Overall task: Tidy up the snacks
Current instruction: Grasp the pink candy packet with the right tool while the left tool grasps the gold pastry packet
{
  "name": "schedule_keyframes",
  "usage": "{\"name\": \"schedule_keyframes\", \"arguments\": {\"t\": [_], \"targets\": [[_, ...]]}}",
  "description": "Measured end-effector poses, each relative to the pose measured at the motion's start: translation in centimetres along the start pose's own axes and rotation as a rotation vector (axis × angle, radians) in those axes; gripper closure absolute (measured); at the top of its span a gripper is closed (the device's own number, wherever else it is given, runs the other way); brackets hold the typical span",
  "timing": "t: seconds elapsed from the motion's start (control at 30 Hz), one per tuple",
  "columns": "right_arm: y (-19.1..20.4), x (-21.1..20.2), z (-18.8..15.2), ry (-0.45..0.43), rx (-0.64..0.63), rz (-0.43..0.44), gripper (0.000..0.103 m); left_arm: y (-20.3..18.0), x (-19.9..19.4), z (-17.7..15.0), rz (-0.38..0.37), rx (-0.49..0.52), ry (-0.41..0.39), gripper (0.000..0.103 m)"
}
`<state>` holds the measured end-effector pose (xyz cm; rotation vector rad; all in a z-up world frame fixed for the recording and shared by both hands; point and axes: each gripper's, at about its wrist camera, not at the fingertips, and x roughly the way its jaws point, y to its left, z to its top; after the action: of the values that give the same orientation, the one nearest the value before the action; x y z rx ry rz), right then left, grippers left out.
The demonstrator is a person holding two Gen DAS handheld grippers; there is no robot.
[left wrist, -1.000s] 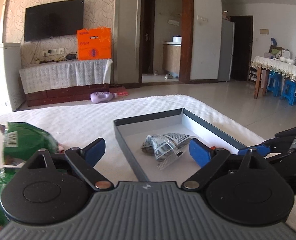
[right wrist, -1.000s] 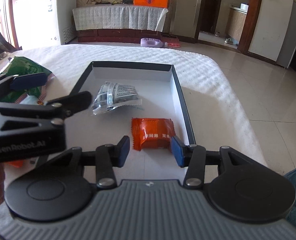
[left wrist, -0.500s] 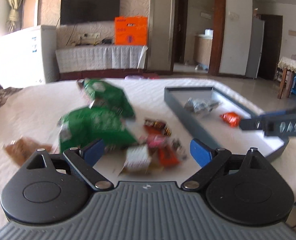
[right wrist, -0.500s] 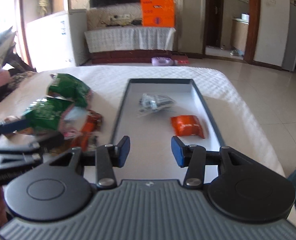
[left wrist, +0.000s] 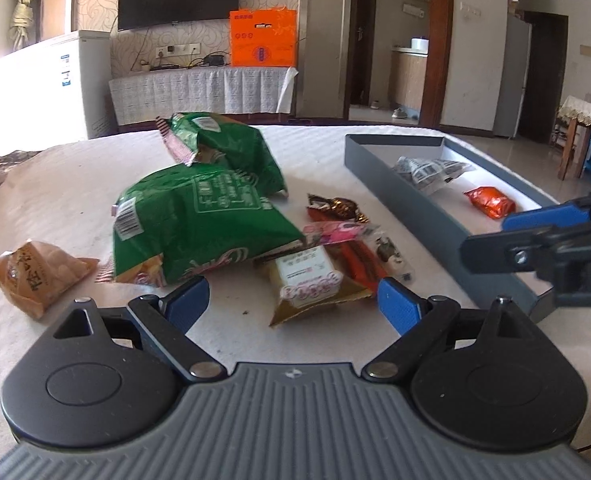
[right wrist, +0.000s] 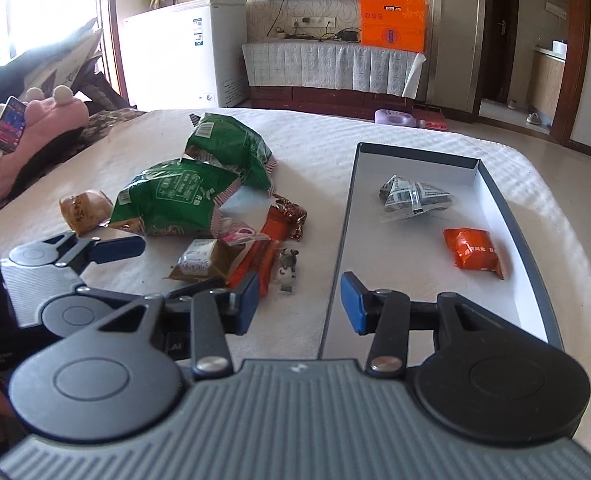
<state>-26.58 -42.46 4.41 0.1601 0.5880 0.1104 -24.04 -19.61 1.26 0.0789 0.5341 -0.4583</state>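
Note:
A grey tray (right wrist: 337,236) with a white floor lies on the white bed and holds a silver packet (right wrist: 413,198) and an orange packet (right wrist: 475,252). Left of it lies a snack pile: two green bags (left wrist: 199,220), a brown-gold packet (left wrist: 311,284), red and pink wrappers (left wrist: 343,236) and a tan packet (left wrist: 35,276). My left gripper (left wrist: 293,300) is open and empty, just in front of the brown-gold packet. My right gripper (right wrist: 299,300) is open and empty over the tray's near left wall. The tray (left wrist: 427,216) also shows in the left wrist view.
A person's pink hooded head and a phone (right wrist: 9,128) lie at the bed's left. A white freezer (right wrist: 183,48), a TV stand with an orange box (right wrist: 391,20) and a doorway stand beyond the bed. The bed edge drops to tiled floor on the right.
Both grippers have pulled back from the tray and swung left. The left gripper now faces the snack pile; the right one now stands over the tray's left wall. The orange packet stays in the tray.

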Motion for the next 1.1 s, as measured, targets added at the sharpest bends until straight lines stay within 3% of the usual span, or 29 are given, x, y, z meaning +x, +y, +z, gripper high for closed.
{"name": "schedule_keyframes", "arguments": {"t": [0.1, 0.13, 0.17, 0.2, 0.23, 0.27, 0.4, 0.7, 0.73, 0.87, 0.97, 1.1], "targets": [[0.2, 0.5, 0.1, 0.003, 0.006, 0.009, 0.056, -0.2, 0.7, 0.1, 0.011, 0.004, 0.002, 0.013], [0.3, 0.6, 0.2, 0.004, 0.009, 0.012, 0.056, 0.0, 0.9, 0.1, 0.007, -0.006, 0.009, 0.024], [0.4, 0.8, 0.2, 0.008, 0.007, 0.015, 0.056, 0.3, 1.2, 0.1, -0.007, -0.021, 0.027, 0.044], [0.6, 0.9, 0.1, 0.013, 0.004, 0.016, 0.056, 0.5, 1.3, 0.0, -0.006, -0.032, 0.044, 0.044], [0.8, 1.1, 0.1, 0.019, 0.0, 0.016, 0.056, 0.8, 1.3, -0.1, 0.012, -0.041, 0.049, 0.06], [1.0, 1.4, 0.1, 0.025, -0.002, 0.018, 0.056, 1.1, 1.2, -0.2, 0.034, -0.038, 0.051, 0.069], [2.2, 2.3, 0.3, 0.039, 0.002, 0.051, 0.056, 2.6, 0.4, -0.2, 0.045, -0.088, 0.077, 0.077], [3.5, 6.2, 0.6, 0.113, 0.034, 0.033, 0.061, 3.4, 0.3, -0.3, 0.063, -0.093, 0.088, 0.074], [3.5, 6.3, 0.7, 0.109, 0.03, 0.026, 0.063, 3.3, 0.3, -0.4, 0.066, -0.087, 0.088, 0.069], [3.9, 5.5, 1.8, 0.019, 0.006, 0.049, 0.063, 3.4, 0.2, -0.4, 0.09, -0.1, 0.1, 0.031], [4.8, 7.3, 1.7, 0.091, -0.077, 0.051, 0.064, 3.4, 0.0, -0.4, 0.105, -0.097, 0.11, 0.029], [5.5, 8.4, 2.5, 0.09, -0.124, 0.084, 0.064, 3.4, 0.0, -0.6, 0.135, -0.068, 0.116, 0.026]]}}
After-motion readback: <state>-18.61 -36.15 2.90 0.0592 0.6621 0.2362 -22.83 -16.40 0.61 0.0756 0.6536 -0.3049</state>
